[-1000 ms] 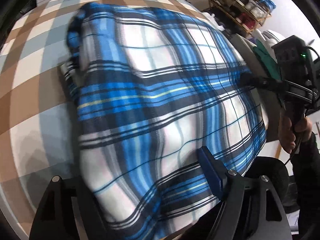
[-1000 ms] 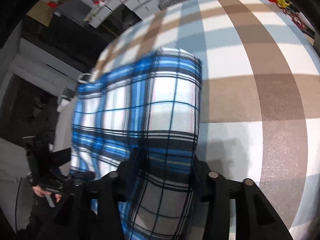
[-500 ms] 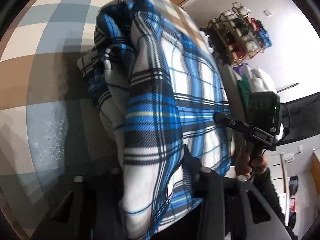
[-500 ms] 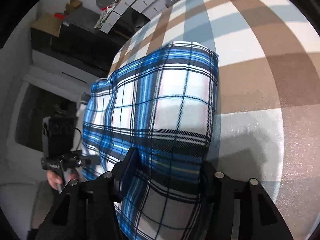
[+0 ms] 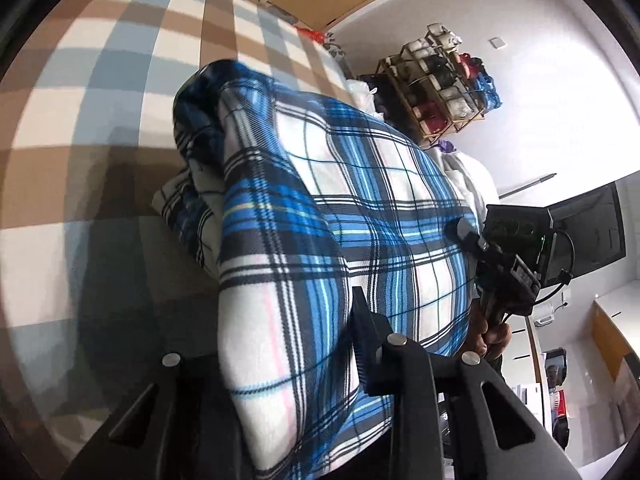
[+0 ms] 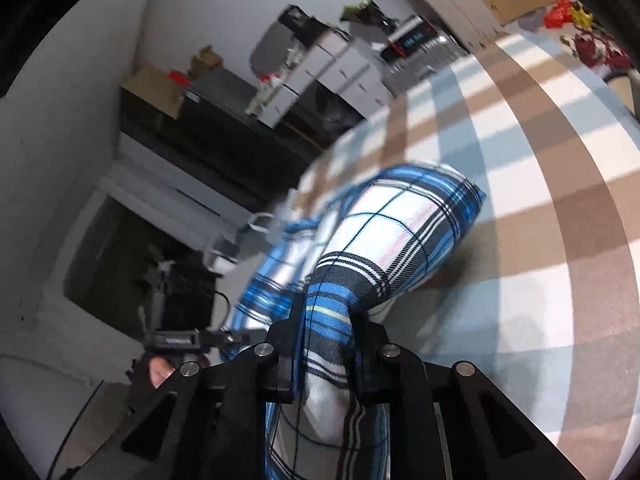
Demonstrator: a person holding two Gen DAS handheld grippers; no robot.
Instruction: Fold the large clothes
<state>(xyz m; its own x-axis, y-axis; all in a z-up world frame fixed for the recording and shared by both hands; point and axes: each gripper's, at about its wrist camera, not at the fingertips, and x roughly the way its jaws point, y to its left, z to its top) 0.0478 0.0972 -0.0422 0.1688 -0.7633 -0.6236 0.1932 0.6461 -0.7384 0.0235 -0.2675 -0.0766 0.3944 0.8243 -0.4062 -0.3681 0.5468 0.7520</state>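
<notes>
Between our left fingers (image 5: 400,364) sits a thick bunch of the blue plaid garment (image 5: 360,208); they stand narrow and are closing on the cloth, which fills the gap and spills down past them. Only the right-hand finger shows clearly; the other is covered by fabric. In the right wrist view our right fingers (image 6: 368,356) are likewise narrow and closing, with a gathered band of the same garment pinched between them. From both grips the cloth stretches forward and drops to the checked surface (image 5: 100,92), where its far end lies rumpled in a heap, while the held near edge is raised off the cloth-covered top. In the left view we see the right gripper (image 5: 460,232) at the garment's other edge, with the hand (image 5: 490,334) under it. Beyond the surface's end stands a wire rack (image 5: 444,80) against the white wall.
</notes>
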